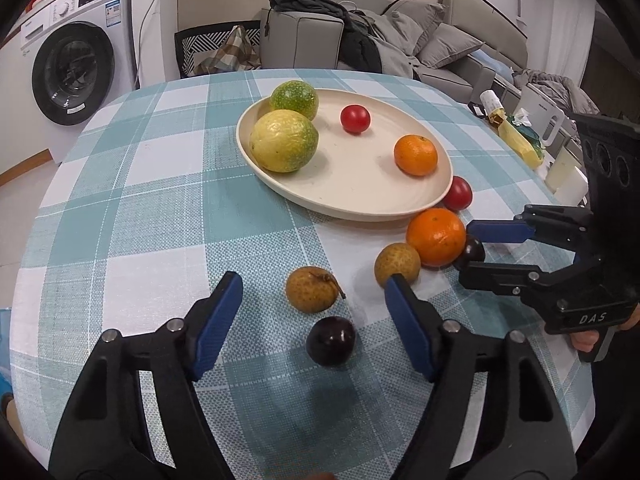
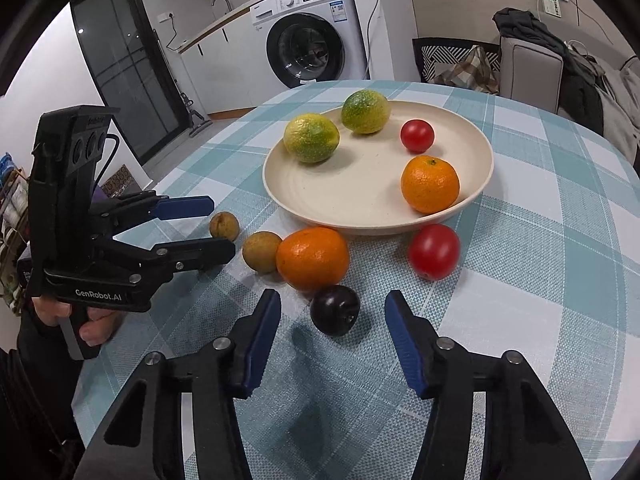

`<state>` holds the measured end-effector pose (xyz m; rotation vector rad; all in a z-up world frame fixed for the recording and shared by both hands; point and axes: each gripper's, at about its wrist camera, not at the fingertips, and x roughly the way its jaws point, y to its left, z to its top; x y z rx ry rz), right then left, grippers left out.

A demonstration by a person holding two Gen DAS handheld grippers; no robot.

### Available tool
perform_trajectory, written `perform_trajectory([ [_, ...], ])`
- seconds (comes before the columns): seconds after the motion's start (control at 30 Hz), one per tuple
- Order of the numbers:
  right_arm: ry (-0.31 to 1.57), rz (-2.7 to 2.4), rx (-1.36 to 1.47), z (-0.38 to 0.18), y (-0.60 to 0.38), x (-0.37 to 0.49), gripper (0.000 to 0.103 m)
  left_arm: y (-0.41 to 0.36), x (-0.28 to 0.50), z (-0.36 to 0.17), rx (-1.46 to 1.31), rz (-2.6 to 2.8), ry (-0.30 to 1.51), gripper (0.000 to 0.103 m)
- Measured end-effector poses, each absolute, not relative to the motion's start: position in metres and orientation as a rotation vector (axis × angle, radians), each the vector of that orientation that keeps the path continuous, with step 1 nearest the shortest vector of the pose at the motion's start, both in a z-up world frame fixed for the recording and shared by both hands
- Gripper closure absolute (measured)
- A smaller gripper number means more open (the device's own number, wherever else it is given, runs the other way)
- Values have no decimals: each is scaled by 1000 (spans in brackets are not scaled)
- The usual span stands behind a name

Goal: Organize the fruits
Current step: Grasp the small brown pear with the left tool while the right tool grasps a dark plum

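We hold our left gripper parted around a dark plum, our right gripper parted around another plum, neither one gripped

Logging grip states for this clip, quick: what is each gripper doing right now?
Left gripper: open, holding nothing; a dark purple round plum lies on the cloth between its jaws.
Right gripper: open, holding nothing; another dark purple plum sits between its jaws.

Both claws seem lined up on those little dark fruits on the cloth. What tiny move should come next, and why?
Probably close each claw on its dark fruit. One dark fruit lies between the left gripper's open fingers; another lies between the right gripper's fingers, neither pinched yet. The plate already holds four fruits, so these likely go there next.
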<state>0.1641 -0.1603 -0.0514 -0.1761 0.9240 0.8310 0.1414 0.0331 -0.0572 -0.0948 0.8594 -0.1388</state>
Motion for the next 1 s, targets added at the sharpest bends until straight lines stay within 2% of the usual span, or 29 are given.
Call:
perform_trajectory([
  [0.27,930,829,-175,-52,-161,165,56,32,144,-61,-104,-153,887,53],
  [0.33,929,829,-181,-52,-160,164,59,33,144,-61,-108,-155,886,55],
  [0.37,929,830,-184,-52,-159,163,59,33,144,-62,-109,-157,886,60],
  [0.43,928,833,-185,-52,-159,163,60,34,145,-63,-113,-157,886,64],
  [0.5,929,832,-183,-52,-159,163,61,34,145,-63,-120,-166,886,75],
  [0.7,929,831,-185,-52,-159,163,63,35,145,-63,-124,-171,882,77],
  [0.9,928,832,-185,-52,-160,163,77,35,145,-61,-128,-172,878,78],
  [1.0,926,834,-178,-51,-161,163,77,36,144,-60,-136,-178,871,78],
])
